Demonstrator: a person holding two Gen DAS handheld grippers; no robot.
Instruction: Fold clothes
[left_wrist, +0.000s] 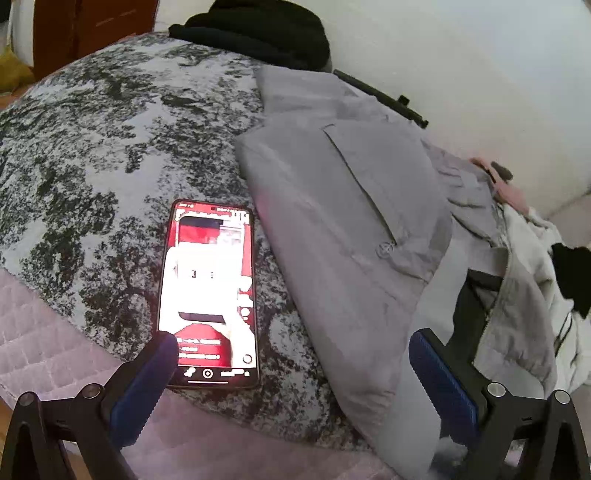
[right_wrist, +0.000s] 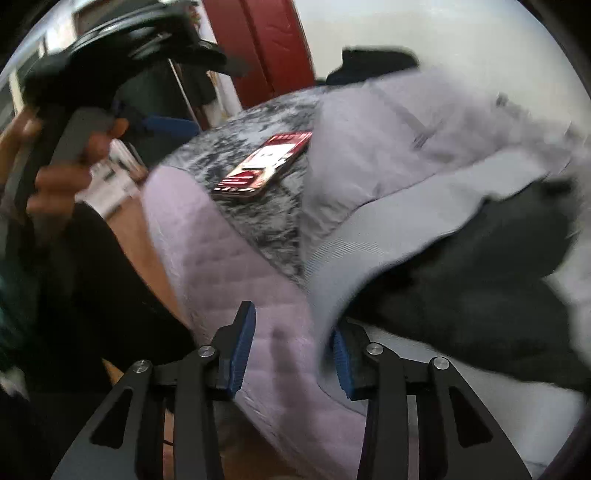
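- A mottled grey-and-black patterned bedspread (left_wrist: 110, 147) covered the bed ahead of both tongs, with a quilted pale lilac cover (right_wrist: 221, 258) at the near edge, under the right gripper (right_wrist: 291, 354).
- A pale grey fabric garment with a seamed pocket (left_wrist: 351, 221) lay folded on the bedspread, ahead of the left gripper (left_wrist: 295, 376) and towards its right finger.
- A black cloth bundle (left_wrist: 258, 33) sat far ahead, beyond the grey garment.
- A lit smartphone with a red-and-white screen (left_wrist: 208, 291) lay flat just ahead of the left gripper's left finger, beside the garment.
- The left gripper stood wide apart, holding nothing.
- The right gripper was partly parted with nothing pinched; the garment's ribbed hem (right_wrist: 369, 236) hung near its right finger.
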